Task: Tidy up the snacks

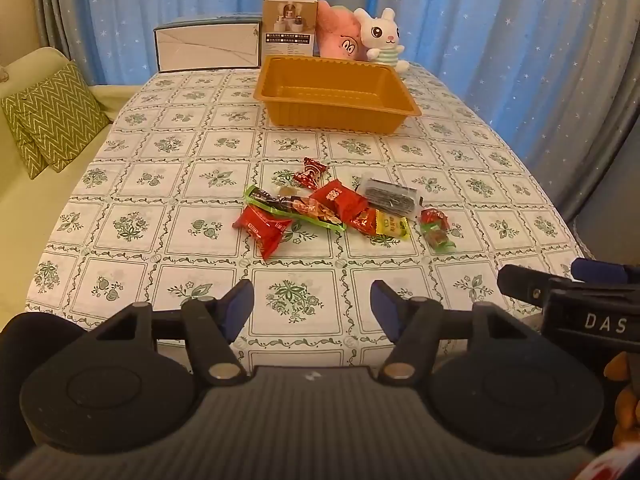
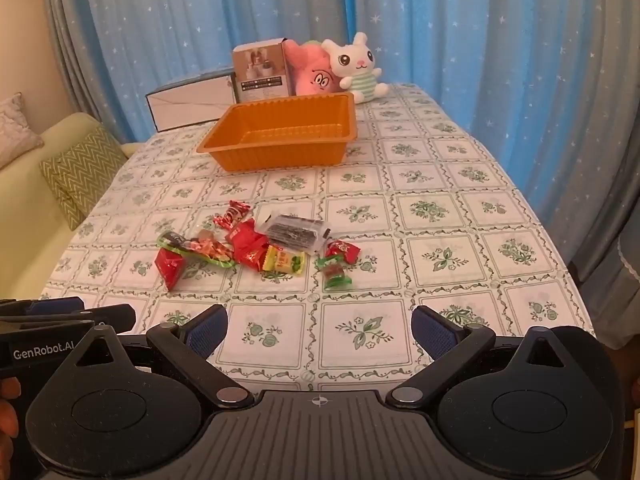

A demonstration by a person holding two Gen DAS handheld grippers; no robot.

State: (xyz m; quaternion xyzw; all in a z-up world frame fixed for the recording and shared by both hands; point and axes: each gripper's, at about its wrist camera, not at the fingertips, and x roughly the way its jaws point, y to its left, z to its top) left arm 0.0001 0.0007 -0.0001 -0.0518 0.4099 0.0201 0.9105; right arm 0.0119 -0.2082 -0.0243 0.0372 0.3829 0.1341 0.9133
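Observation:
Several wrapped snacks lie in a loose pile [image 1: 332, 208] mid-table, also in the right wrist view [image 2: 256, 248]: red packets [image 1: 262, 229], a long green-edged packet [image 1: 296, 208], a dark packet [image 1: 390, 196] and a small green sweet [image 1: 436, 234]. An empty orange tray [image 1: 336, 114] stands behind them, also in the right wrist view [image 2: 280, 156]. My left gripper [image 1: 312, 306] is open and empty, over the near table edge, short of the pile. My right gripper [image 2: 320, 332] is open and empty beside it, to the right.
The table has a floral tablecloth [image 1: 160, 184]. At its far end stand a white box [image 1: 208, 46], a small carton [image 1: 290, 26], a pink plush [image 1: 340, 36] and a white rabbit plush [image 1: 382, 38]. A sofa with a green cushion [image 1: 52, 120] is on the left. Blue curtains hang behind.

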